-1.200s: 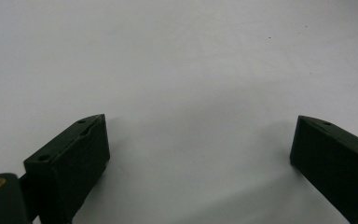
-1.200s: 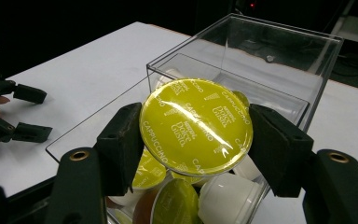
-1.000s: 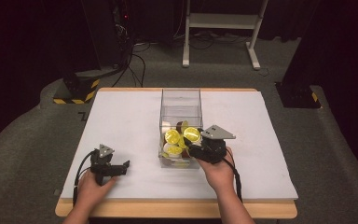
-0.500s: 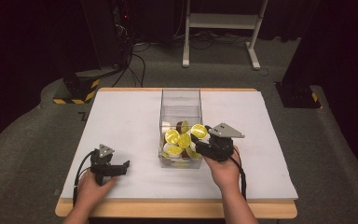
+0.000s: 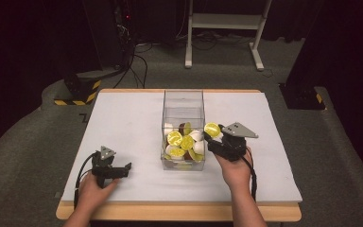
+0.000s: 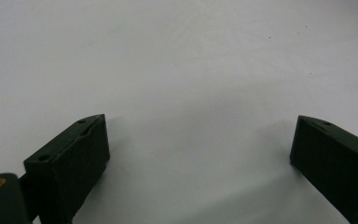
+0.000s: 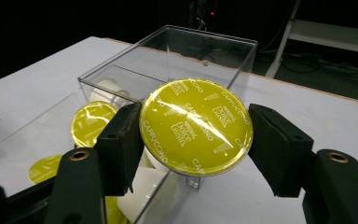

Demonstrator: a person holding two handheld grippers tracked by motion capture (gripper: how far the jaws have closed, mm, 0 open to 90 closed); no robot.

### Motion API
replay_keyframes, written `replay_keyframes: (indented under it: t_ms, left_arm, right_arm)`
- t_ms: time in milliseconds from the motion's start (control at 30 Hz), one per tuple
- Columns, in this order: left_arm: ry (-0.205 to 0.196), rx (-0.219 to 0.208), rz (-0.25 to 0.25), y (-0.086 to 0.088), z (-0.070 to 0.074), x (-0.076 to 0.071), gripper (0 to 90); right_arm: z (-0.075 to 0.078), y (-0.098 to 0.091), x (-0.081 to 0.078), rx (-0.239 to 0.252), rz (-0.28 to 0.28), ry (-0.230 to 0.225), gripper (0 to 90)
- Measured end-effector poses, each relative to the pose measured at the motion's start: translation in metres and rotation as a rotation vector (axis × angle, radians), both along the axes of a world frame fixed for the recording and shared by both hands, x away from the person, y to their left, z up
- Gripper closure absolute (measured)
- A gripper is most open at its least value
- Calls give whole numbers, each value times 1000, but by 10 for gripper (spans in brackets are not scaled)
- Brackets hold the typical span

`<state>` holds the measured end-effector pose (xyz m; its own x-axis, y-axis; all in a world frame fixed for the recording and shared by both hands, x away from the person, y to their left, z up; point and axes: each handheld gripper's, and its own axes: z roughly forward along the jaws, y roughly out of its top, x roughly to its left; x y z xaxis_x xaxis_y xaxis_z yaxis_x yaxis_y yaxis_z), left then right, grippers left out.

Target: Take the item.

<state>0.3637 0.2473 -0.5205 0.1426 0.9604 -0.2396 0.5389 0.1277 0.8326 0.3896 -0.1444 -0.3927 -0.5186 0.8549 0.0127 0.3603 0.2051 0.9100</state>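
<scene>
The held capsule (image 7: 196, 127) hides its own white body behind its yellow lid, and the lower capsules in the clear box (image 5: 183, 101) lie buried under the top ones.

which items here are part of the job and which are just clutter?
In the job:
- right gripper, shut on a yellow-lidded coffee capsule
- clear plastic box with the other capsules in it

Just there:
- left gripper, open, resting on the white table
- white stand on the floor behind
- yellow-and-black striped block past the table's far left corner
</scene>
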Motion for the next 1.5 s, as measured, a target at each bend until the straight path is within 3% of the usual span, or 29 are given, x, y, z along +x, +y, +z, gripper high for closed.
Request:
replay_keyframes:
  t_ms: [1000, 1500]
  left_arm:
    - [-2, 0, 1, 0, 0, 0, 50]
    - [-2, 0, 1, 0, 0, 0, 50]
  right_arm:
    - [-25, -57, 22, -34, -185, 53, 380]
    - [-51, -84, 32, -66, -263, 111, 380]
